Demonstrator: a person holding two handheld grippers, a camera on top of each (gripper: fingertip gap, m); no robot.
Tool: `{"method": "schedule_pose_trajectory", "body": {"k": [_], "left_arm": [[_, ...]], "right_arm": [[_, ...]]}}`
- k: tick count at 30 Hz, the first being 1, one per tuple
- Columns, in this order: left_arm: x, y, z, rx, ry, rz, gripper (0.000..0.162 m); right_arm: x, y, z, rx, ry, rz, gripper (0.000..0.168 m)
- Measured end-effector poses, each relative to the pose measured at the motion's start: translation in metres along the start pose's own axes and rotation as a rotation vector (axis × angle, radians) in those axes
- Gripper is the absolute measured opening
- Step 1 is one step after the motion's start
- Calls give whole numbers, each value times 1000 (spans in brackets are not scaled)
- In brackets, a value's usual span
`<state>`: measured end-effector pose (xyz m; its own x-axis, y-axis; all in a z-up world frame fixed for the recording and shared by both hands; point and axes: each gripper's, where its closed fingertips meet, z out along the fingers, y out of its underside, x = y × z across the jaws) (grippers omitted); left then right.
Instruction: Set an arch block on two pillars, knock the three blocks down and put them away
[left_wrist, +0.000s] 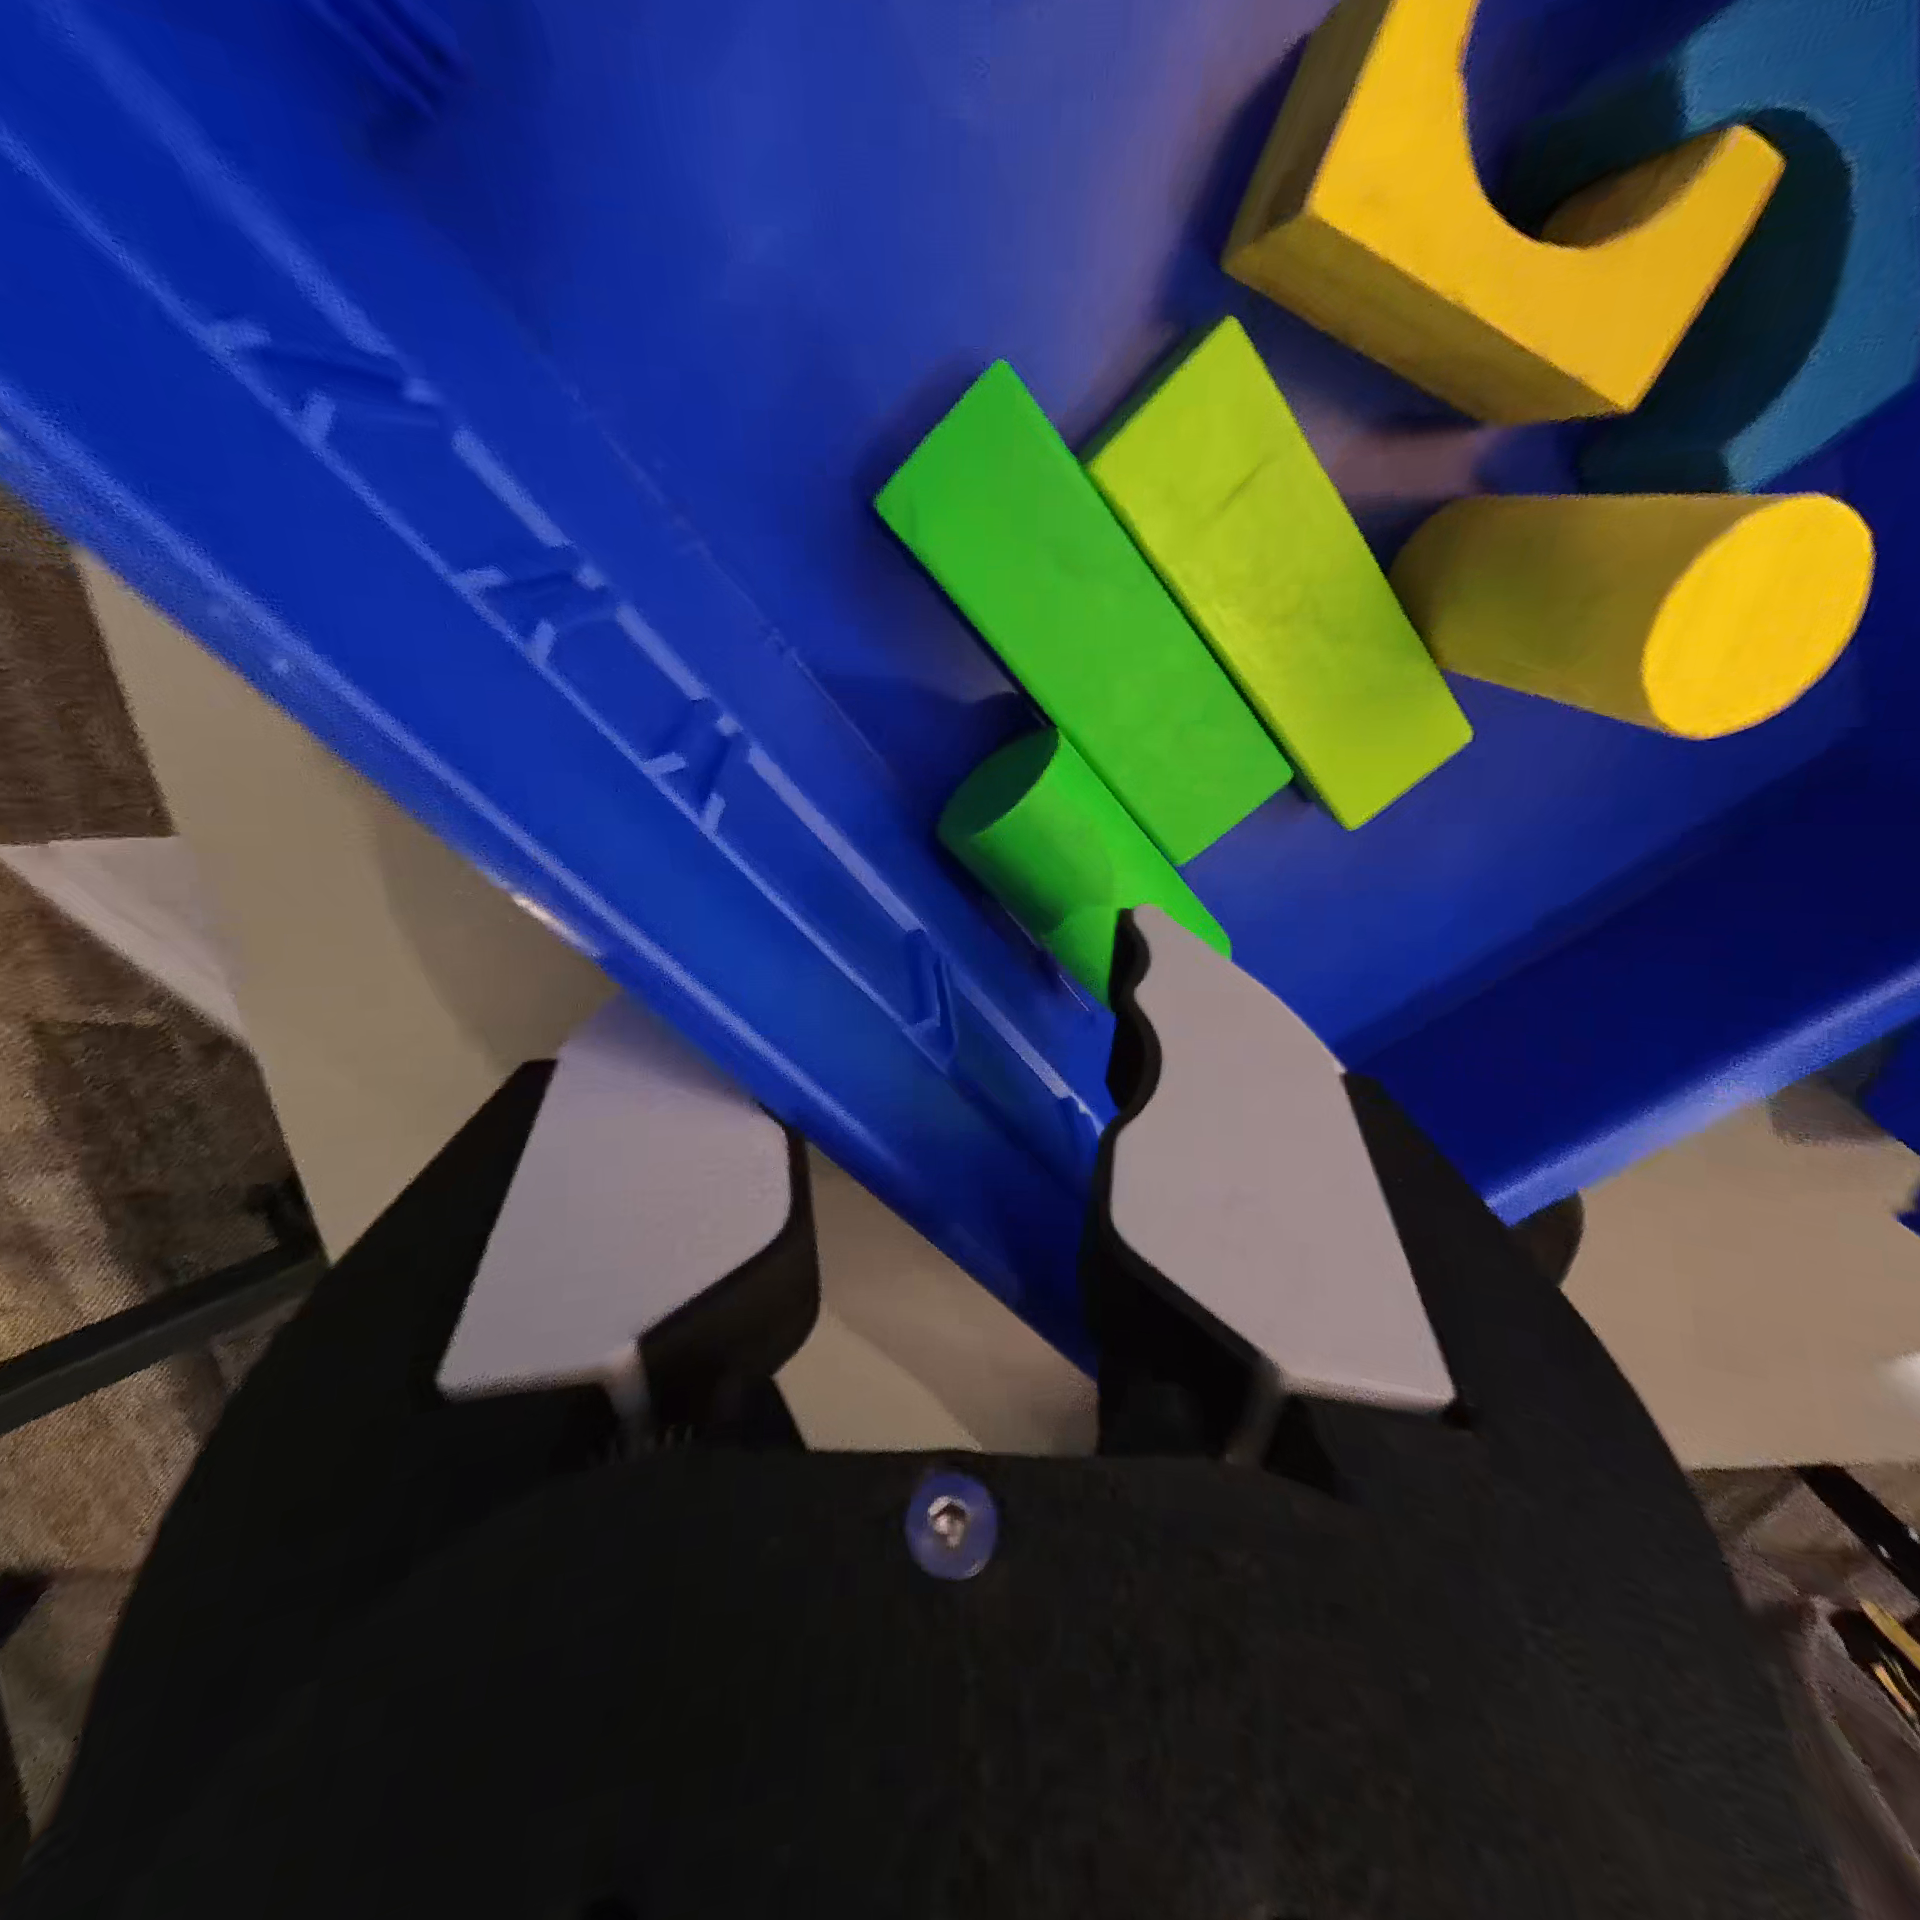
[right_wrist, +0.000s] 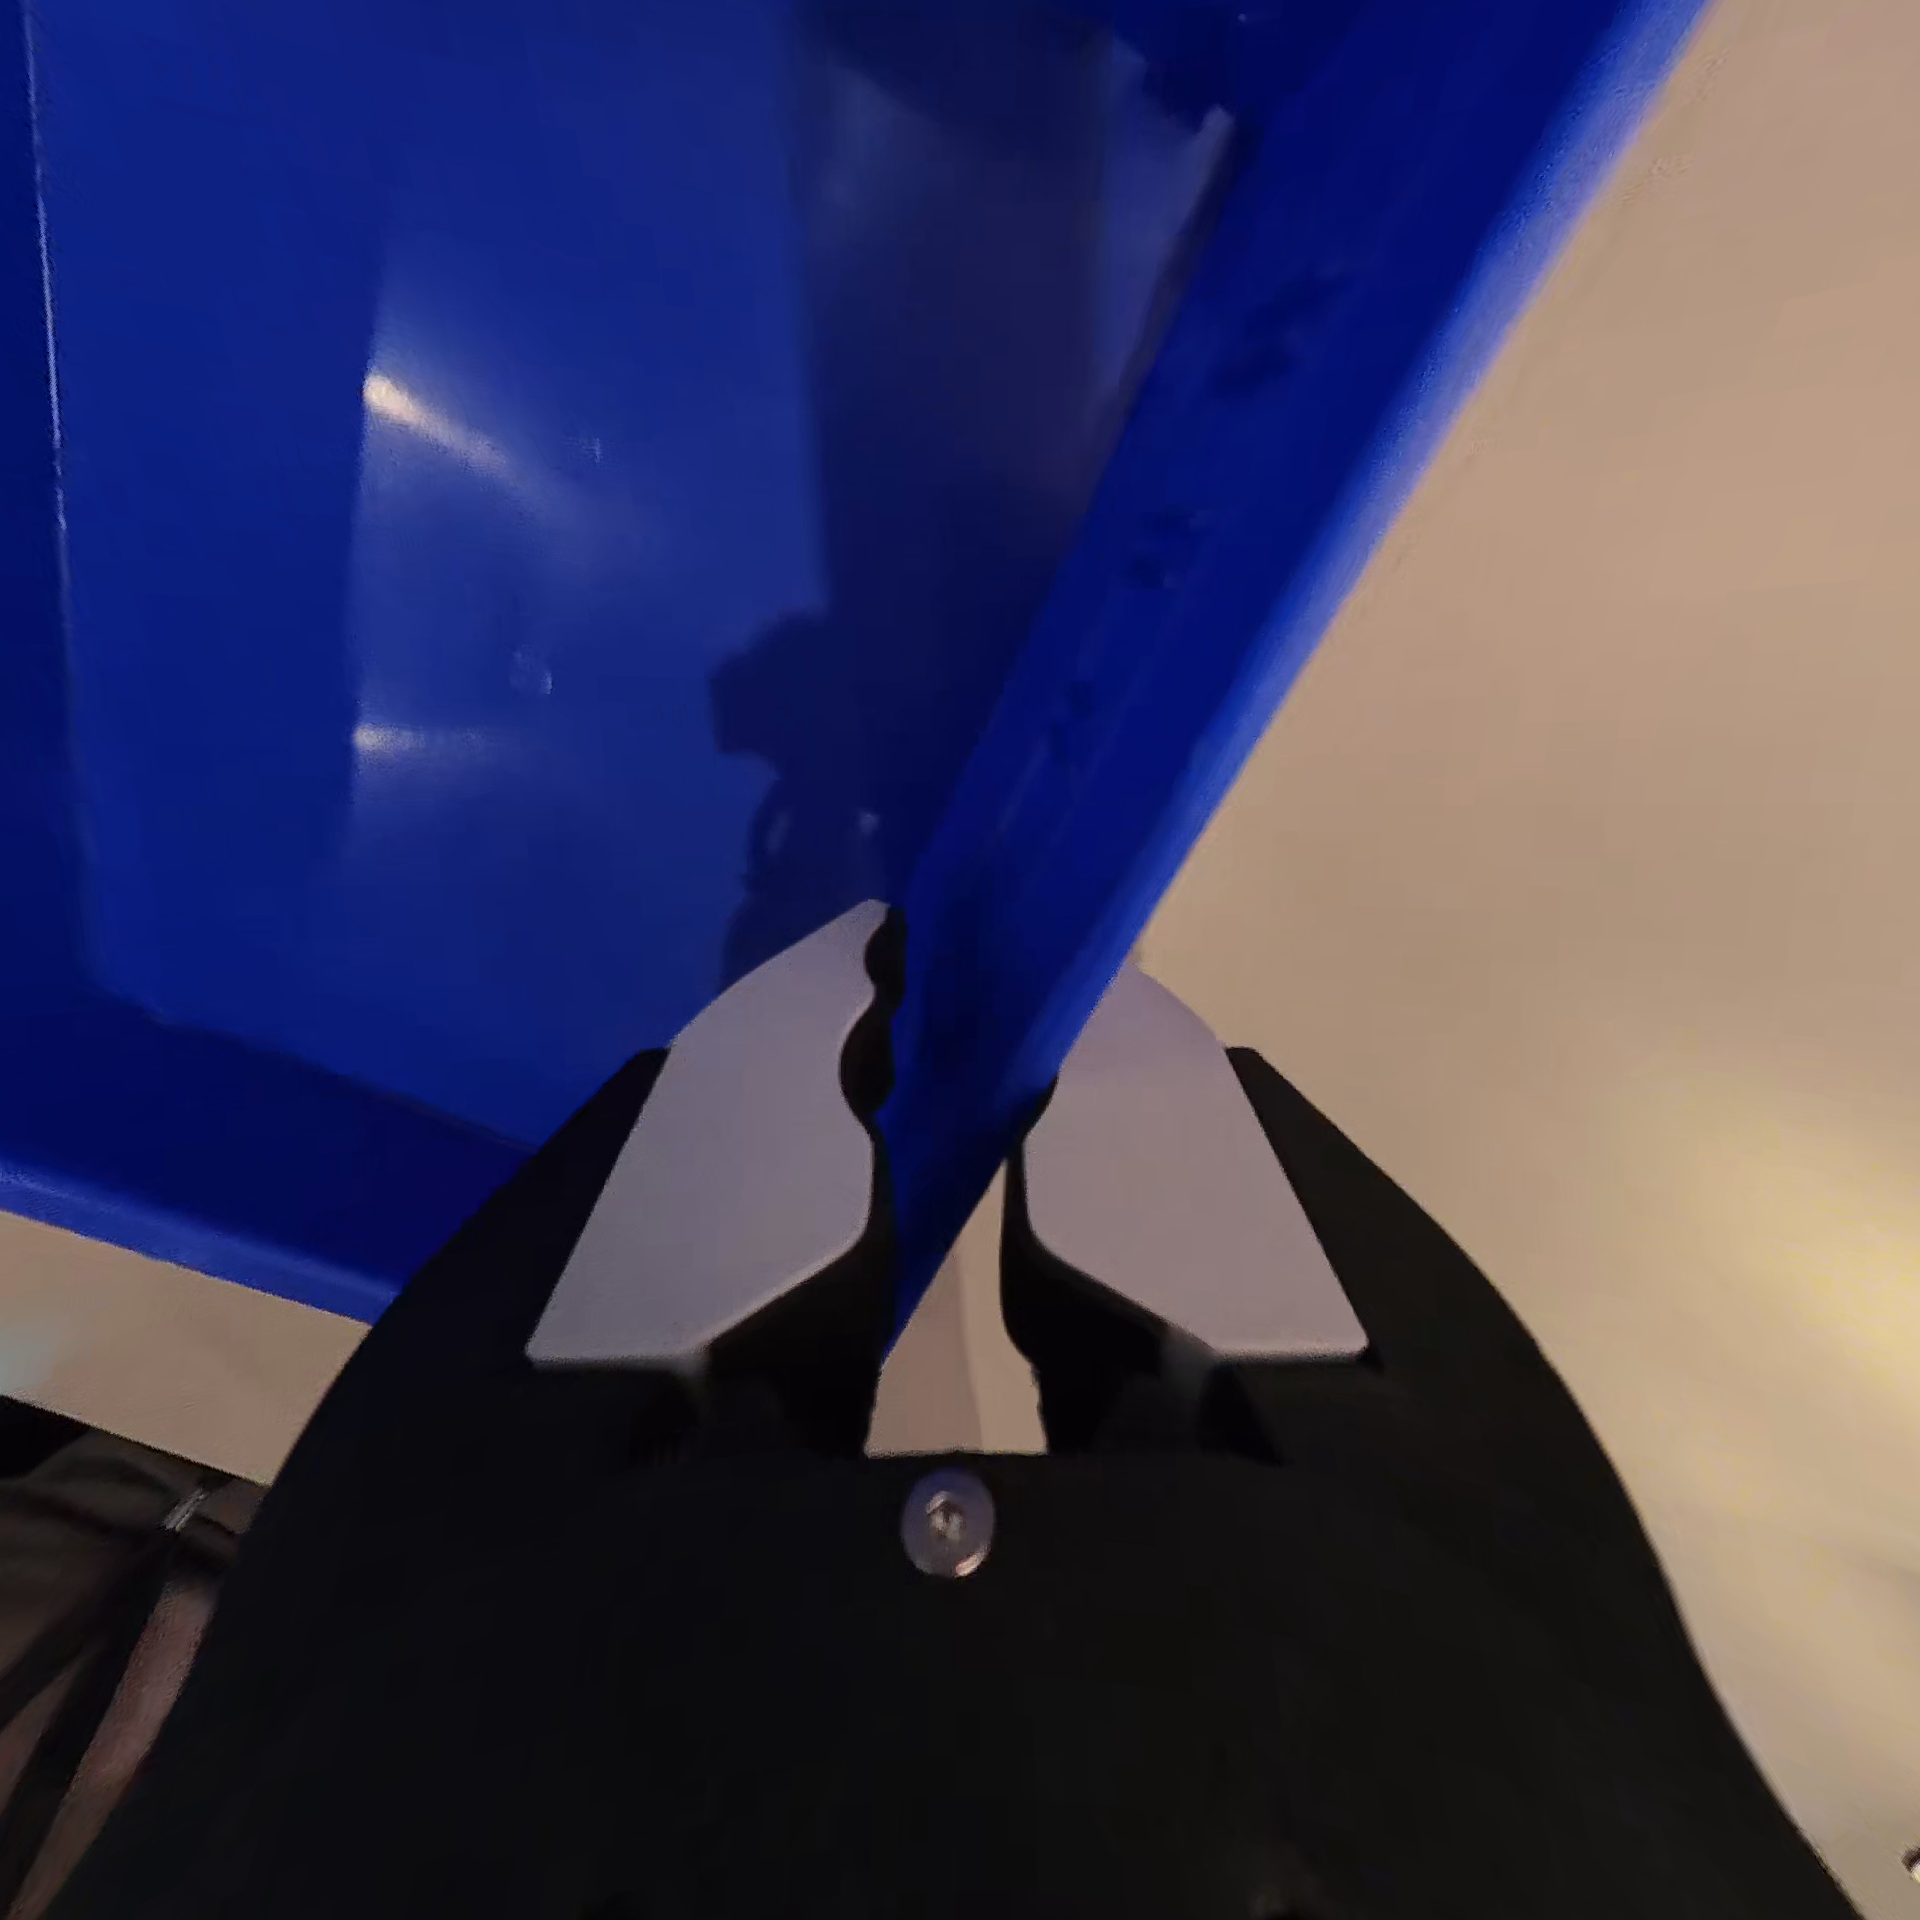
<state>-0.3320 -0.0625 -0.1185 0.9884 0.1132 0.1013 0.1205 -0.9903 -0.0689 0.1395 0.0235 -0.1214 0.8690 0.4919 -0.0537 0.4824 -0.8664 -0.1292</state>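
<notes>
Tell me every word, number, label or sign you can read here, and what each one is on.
None can be read.
Bin rim: raised moulded marks, ribs rather than letters as far as I can tell, too blurred to be sure.
Bin rim in the right wrist view: faint dark marks, too blurred to read.
Green blocks, yellow arch, yellow cylinder and blue block: plain paint, no writing.
Fingers: blank.

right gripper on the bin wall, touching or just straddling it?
Touching. The right wrist view shows the right gripper astride the blue bin wall, its inner finger pressed flush against the wall with no gap. The outer finger's contact is hidden behind the rim.
</notes>
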Motion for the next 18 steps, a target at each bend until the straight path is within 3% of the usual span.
{"method": "schedule_pose_trajectory", "body": {"k": [6,18], "left_arm": [[-10,-21,1,73,43,-67,22],[23,-63,9,120,-5,152,8]], "right_arm": [[45,18,-4,-11,-52,22,10],[223,108,-24,4,-47,259,7]]}}
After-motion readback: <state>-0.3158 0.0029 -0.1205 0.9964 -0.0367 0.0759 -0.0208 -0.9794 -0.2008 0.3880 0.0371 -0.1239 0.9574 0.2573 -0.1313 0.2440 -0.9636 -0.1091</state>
